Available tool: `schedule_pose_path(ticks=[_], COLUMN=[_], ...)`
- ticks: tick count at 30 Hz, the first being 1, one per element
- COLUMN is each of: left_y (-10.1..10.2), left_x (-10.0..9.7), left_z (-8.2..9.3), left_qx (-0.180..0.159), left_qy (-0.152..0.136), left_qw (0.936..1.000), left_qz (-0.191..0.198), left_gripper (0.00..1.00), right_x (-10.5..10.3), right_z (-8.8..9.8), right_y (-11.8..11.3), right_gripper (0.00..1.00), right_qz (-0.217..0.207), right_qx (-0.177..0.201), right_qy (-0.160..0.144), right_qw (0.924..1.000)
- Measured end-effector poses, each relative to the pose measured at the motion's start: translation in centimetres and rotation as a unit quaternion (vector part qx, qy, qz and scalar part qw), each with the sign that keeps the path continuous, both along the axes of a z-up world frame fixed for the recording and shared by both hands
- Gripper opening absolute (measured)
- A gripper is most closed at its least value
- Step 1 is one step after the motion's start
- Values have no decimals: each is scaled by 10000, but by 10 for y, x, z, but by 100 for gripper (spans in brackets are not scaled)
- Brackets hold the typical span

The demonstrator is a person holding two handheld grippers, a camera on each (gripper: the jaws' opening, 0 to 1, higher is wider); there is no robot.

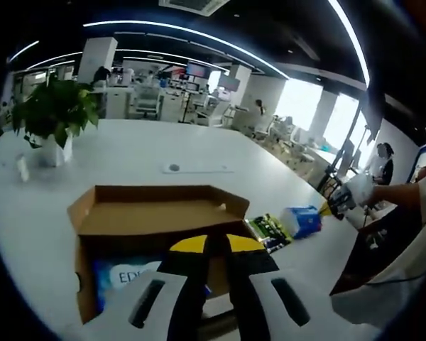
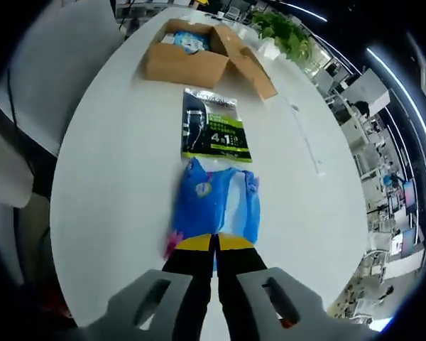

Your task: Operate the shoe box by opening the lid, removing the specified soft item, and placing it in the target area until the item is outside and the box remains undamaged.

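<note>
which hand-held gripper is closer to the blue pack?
Right. The right hand-held gripper sits at the blue pack's near edge; the left hand-held gripper hovers over the shoe box.

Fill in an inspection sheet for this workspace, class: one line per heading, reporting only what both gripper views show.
Surface: white table, mostly bare.
Job's things: cardboard shoe box open, flaps out, blue packet inside; blue soft pack and green-black packet lie outside.
Clutter: potted plant.
Grippers: left gripper over the box, jaws together; right gripper at the soft pack, jaws together.
Cables: nothing seen.
Surroundings: open office, desks, ceiling lights, people.
</note>
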State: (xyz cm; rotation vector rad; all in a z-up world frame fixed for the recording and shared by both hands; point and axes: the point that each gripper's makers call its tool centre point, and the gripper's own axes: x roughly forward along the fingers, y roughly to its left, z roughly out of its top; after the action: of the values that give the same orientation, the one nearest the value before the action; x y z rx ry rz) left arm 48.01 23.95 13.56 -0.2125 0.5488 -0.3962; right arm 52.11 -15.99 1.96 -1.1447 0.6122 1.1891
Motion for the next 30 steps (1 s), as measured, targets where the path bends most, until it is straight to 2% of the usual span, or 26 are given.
schedule_pose_path(ticks=[1, 10, 13, 15, 17, 18, 20, 24, 27, 28, 29, 30], left_y=[2, 16, 20, 23, 27, 28, 31, 35, 36, 37, 38, 38], left_x=[-1, -7, -9, -11, -12, -12, -13, -16, -18, -18, -19, -20], left_z=[-1, -4, -4, -5, -5, -6, -8, -10, -10, -10, -11, -10], left_qx=[11, 29, 19, 22, 28, 29, 47, 98, 122, 156, 162, 168], left_qy=[9, -1, 2, 1, 1, 1, 22, 36, 18, 6, 14, 13], left_qw=[10000, 9999, 9999, 9998, 9998, 9998, 9997, 9996, 9996, 9996, 9996, 9996], left_qz=[13, 137, 171, 190, 208, 217, 237, 257, 256, 254, 248, 242], left_gripper=[7, 6, 6, 6, 6, 6, 7, 7, 9, 10, 10, 10], right_x=[1, 16, 16, 15, 13, 9, 13, 12, 13, 15, 15, 13], right_z=[-3, -5, -3, 0, 4, 3, 8, 10, 6, 5, 4, 1], right_y=[-5, -15, -16, -14, -14, -16, -14, -18, -28, -32, -33, -36], right_gripper=[0, 0, 1, 3, 11, 16, 26, 37, 47, 49, 51, 52], right_qz=[35, -175, -361, -653, -917, -1017, -1251, -1886, -2371, -2525, -2588, -2752], right_qx=[-164, -296, -207, 67, 300, 273, 550, 1011, 1150, 1200, 1247, 1309], right_qy=[-43, -320, -328, -288, -228, -52, -225, -93, -44, -87, -52, 42], right_qw=[9998, 9989, 9986, 9974, 9951, 9944, 9904, 9768, 9646, 9601, 9578, 9524])
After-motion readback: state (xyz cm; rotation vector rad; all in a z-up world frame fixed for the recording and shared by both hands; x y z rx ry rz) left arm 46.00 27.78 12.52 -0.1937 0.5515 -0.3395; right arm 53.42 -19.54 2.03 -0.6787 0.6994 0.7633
